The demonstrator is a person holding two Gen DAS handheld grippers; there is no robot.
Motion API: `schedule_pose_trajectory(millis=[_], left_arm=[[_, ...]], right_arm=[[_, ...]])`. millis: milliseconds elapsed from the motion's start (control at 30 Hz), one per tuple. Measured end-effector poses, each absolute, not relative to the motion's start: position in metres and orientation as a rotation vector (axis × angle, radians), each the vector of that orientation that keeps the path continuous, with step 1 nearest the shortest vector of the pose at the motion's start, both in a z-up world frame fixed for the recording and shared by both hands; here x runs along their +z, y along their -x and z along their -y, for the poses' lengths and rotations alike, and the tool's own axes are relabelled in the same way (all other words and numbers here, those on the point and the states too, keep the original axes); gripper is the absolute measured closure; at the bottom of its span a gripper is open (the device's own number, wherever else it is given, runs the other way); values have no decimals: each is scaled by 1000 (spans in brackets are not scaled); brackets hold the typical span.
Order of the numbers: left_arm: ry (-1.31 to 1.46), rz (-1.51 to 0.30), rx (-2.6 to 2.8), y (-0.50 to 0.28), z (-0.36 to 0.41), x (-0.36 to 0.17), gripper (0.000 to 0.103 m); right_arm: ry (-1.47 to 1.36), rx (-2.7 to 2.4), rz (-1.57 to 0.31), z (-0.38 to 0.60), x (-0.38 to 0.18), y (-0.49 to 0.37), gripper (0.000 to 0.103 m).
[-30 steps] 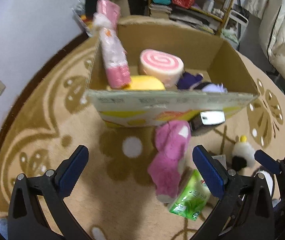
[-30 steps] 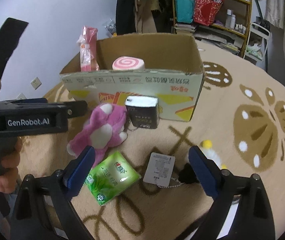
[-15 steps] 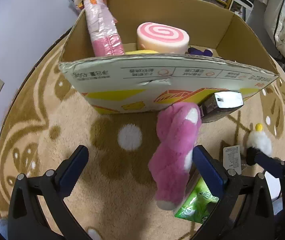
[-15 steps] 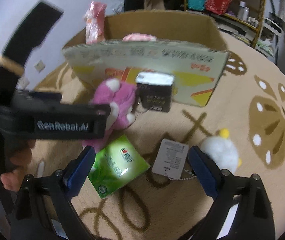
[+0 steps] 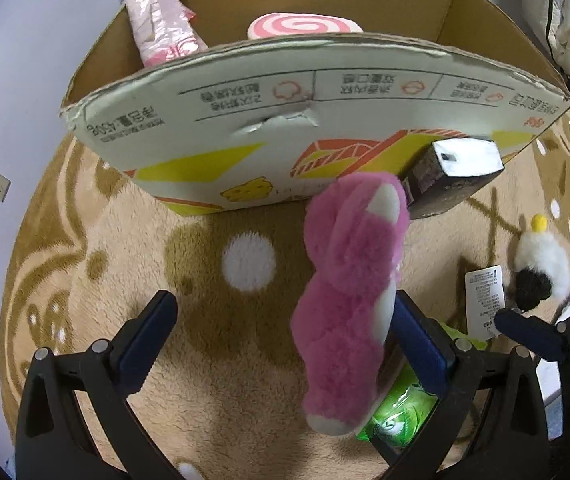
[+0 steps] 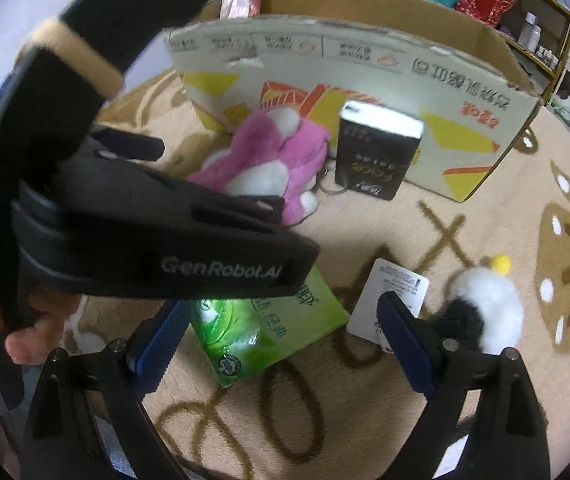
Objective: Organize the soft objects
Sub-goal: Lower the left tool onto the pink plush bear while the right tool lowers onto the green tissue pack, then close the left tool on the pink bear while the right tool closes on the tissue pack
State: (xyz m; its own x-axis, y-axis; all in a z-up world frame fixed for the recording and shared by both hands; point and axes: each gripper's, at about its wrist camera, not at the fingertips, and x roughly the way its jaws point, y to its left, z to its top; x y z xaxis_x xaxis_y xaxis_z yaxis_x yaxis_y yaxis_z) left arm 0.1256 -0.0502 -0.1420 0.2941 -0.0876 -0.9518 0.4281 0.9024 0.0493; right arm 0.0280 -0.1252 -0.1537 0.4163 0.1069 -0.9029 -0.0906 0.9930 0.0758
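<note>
My left gripper point(image 5: 285, 344), jaws wide and holding nothing, hangs over the pink plush toy point(image 5: 349, 300) lying on the rug before the cardboard box point(image 5: 325, 128); light and squashy, it looks best pinched across its thick middle.

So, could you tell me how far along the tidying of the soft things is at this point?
Partly done. The cardboard box already holds a pink swirl cushion and a pink wrapped pack. Nothing is gripped: the left hand-held gripper is open around the pink plush, and the right hand-held gripper is open too. Still on the rug: the pink plush, green tissue pack and white fluffy toy.
</note>
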Motion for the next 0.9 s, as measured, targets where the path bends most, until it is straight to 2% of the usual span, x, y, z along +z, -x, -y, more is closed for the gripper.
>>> schedule_pose_trajectory(millis=[567,600,633,667,733,800,867,900], left_arm=[[-369,-1253,-352,-127,66,-160,0],[-377,-1250,-352,-127,70,-161,3],[-383,-1246,-356,-126,69,-163,5],[-386,-1245,-375,-124,72,-163,13],[-387,-1250,-408,-121,75,-164,25],[-386,-1255,-448,-116,82,-168,53],[-403,-1243,-456,-113,86,-169,65],[-408,-1238,-458,-113,87,-168,66]], right_arm=[[-15,147,-1175,121,-174,-47,5],[-8,135,-1171,121,-174,-48,7],[-2,126,-1170,121,-174,-46,11],[0,122,-1171,122,-174,-47,21],[-5,109,-1174,124,-175,-48,21],[-6,103,-1171,126,-174,-48,22],[3,95,-1163,126,-173,-48,23],[6,89,-1158,126,-172,-48,23]])
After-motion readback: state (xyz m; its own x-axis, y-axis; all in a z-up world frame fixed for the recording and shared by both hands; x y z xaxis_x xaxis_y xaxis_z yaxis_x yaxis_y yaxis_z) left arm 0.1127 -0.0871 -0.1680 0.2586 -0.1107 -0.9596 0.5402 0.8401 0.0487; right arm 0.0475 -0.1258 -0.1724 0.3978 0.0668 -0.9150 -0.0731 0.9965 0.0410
